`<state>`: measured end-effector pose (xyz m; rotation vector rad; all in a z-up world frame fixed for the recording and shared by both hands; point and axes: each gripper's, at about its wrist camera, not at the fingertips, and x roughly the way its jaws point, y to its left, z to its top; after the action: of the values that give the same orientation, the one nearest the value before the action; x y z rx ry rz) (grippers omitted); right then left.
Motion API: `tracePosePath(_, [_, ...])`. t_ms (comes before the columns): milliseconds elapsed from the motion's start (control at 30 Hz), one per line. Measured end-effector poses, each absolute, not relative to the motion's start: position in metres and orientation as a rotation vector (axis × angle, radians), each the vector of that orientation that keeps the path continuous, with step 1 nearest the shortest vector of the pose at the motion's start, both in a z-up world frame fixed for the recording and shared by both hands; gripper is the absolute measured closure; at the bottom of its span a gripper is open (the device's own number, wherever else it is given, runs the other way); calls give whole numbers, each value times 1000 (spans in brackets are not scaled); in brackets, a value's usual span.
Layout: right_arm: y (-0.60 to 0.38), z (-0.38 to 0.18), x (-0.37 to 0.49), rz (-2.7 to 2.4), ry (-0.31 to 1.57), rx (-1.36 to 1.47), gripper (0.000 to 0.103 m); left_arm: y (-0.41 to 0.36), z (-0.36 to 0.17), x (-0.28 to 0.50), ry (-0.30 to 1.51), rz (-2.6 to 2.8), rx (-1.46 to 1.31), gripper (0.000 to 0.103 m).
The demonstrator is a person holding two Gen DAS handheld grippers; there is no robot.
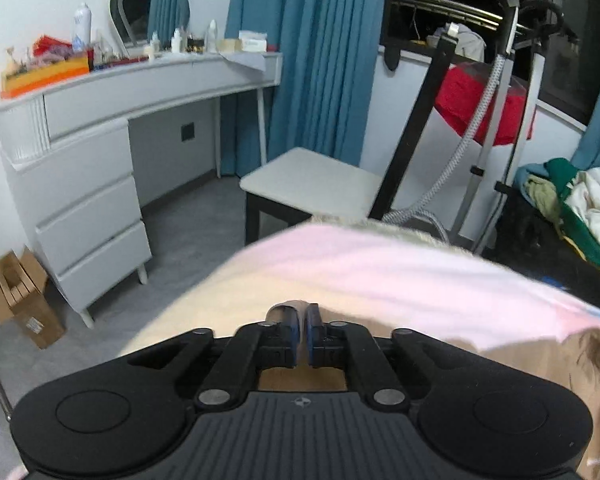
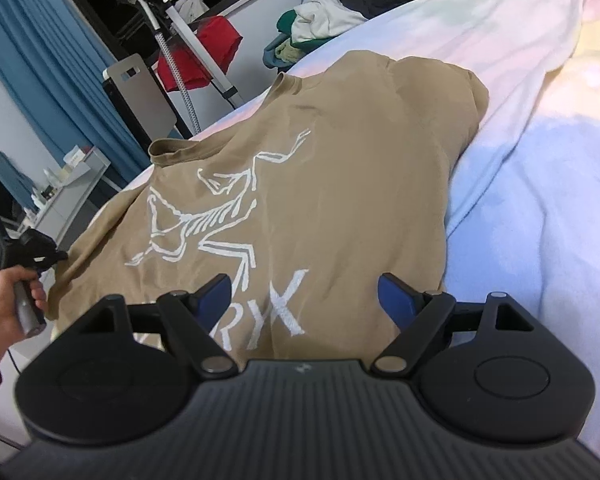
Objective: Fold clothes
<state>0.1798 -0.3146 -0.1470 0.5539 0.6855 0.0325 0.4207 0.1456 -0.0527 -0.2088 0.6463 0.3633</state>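
A tan cotton T-shirt (image 2: 320, 184) lies spread on a bed covered by a soft pastel blanket (image 2: 540, 80) of pink, yellow and pale blue. The shirt faces print-up, showing a large white drawing of a fossil bird skeleton (image 2: 204, 216) above white block letters, of which "RYX" can be read. Its ribbed collar (image 2: 172, 152) points toward the far-left edge of the bed. The far right shoulder area is bunched into a rounded hump with the sleeve tucked under, so the shirt is not fully flat — it looks only partly arranged for folding.

The right gripper (image 2: 306, 300), black with blue pads, hovers low over the shirt's lower half with its fingers spread wide and nothing between them, probably poised to take the hem or hold the cloth steady.

At the left edge of the right wrist view, a hand (image 2: 8, 304) holds the left gripper (image 2: 54, 256) by its handle at the shirt's left side, by the sleeve. In its own camera, the left gripper (image 1: 303, 320) has its fingers drawn almost together. A small pale sliver sits at the fingertips, but whether it is pinched cloth cannot be told. This placement suggests the left side is being worked first.

Beyond the bed stand a white dressing table with drawers (image 1: 100, 128), teal curtains (image 1: 320, 60) and a white-seated stool (image 1: 312, 184).
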Motion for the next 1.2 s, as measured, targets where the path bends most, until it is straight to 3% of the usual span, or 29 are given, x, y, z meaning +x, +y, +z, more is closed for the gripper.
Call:
tracePosePath(133, [-312, -149, 183, 34, 684, 528, 19, 151, -50, 385, 645, 333, -237, 65])
tracePosePath(167, [-311, -148, 183, 34, 684, 524, 19, 153, -46, 372, 650, 311, -246, 63])
tracePosePath(267, [-311, -145, 181, 33, 678, 519, 20, 154, -39, 317, 692, 220, -239, 58])
tracePosePath(633, [-303, -114, 147, -37, 587, 362, 21, 130, -48, 99, 989, -156, -178, 59])
tracePosePath(800, [-308, -100, 120, -69, 568, 323, 21, 117, -52, 49, 1037, -245, -68, 56])
tracePosePath(933, [-310, -91, 102, -71, 569, 316, 21, 109, -57, 43, 1093, -210, -3, 44])
tracePosePath(1033, [-310, -87, 95, -68, 566, 299, 21, 102, -63, 45, 1113, -172, 1, 45])
tracePosePath(1100, [-308, -88, 94, -71, 573, 284, 21, 97, -63, 42, 1110, -156, 25, 55])
tracePosePath(1167, [-308, -90, 94, -72, 581, 281, 21, 97, -61, 40, 1106, -152, 34, 85])
tracePosePath(1200, [-309, -91, 95, -72, 585, 283, 21, 98, -58, 39, 1104, -153, 23, 94])
